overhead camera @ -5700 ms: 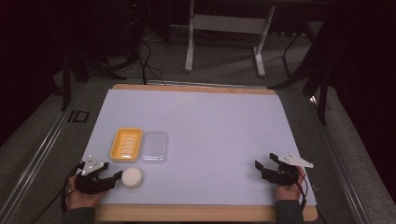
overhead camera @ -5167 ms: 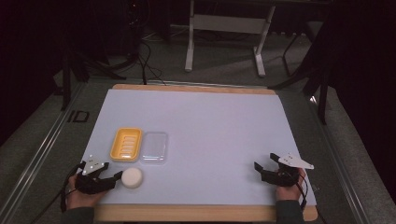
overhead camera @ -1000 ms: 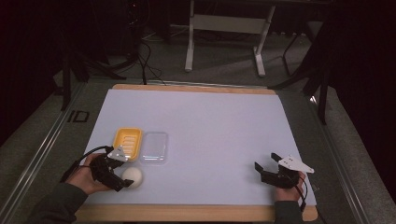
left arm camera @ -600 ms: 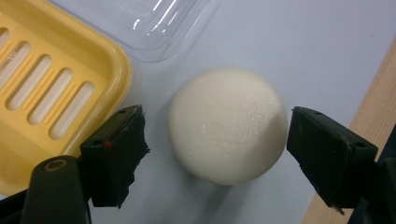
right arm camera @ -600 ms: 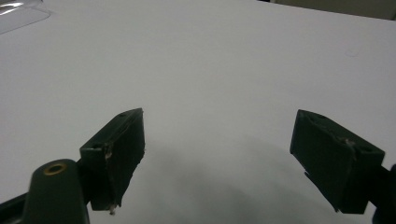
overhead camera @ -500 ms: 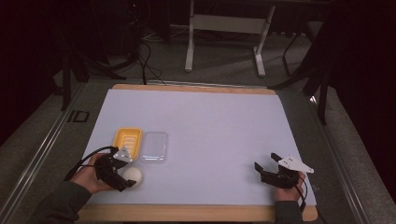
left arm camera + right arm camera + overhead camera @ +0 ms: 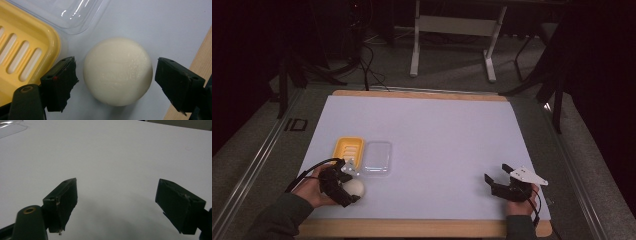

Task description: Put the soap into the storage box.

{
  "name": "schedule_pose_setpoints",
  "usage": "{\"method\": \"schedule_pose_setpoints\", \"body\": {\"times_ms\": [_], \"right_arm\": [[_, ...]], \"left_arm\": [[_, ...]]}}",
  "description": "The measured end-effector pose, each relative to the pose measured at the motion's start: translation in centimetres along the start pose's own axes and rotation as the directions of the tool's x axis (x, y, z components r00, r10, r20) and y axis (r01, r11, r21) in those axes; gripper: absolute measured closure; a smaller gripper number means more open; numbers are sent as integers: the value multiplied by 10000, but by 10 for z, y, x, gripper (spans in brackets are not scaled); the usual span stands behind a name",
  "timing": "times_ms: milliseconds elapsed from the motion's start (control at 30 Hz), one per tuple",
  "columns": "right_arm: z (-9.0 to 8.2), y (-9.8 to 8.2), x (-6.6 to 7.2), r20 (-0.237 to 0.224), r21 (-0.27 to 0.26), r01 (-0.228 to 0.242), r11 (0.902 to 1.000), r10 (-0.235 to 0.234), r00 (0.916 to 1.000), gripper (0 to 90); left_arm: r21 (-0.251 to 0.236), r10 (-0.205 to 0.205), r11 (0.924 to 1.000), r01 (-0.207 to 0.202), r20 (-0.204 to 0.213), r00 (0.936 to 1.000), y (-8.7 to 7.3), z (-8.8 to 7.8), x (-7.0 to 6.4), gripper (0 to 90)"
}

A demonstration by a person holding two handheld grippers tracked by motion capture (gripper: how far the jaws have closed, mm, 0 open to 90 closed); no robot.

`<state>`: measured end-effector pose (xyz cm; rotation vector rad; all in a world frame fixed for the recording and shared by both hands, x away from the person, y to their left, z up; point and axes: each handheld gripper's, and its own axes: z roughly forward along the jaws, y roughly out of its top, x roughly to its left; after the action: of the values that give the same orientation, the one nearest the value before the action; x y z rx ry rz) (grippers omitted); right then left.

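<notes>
Here the left gripper [image 7: 116, 75] brackets the round soap [image 7: 118, 71] (jaws apart, just widened, not touching it).

- The left gripper [image 7: 343, 184] sits in the left hand [image 7: 314, 186], low over the bench, its jaws pointing down and standing wide apart.
- Those jaws have just been opening a little; a pale round thing lies between them, a small gap showing on each side, neither pad pressing.
- The left forearm, in a dark sleeve, comes in from the lower left.
- The right gripper [image 7: 497, 181] rests in the right hand [image 7: 521, 202], jaws spread wide with nothing between them.
</notes>
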<state>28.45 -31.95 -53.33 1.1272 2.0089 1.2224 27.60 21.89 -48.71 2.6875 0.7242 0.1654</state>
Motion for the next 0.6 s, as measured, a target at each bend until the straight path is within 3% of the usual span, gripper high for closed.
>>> {"method": "schedule_pose_setpoints", "body": {"times_ms": [333,600], "right_arm": [[0,0,0,1,4,26,10000,-26,10000,173],[0,0,0,3,7,16,10000,-16,10000,173]], "left_arm": [[268,-86,9996,87,-43,10000,-1,5,-1,163],[599,166,9981,-163,-40,9999,3,9,-1,164]]}}
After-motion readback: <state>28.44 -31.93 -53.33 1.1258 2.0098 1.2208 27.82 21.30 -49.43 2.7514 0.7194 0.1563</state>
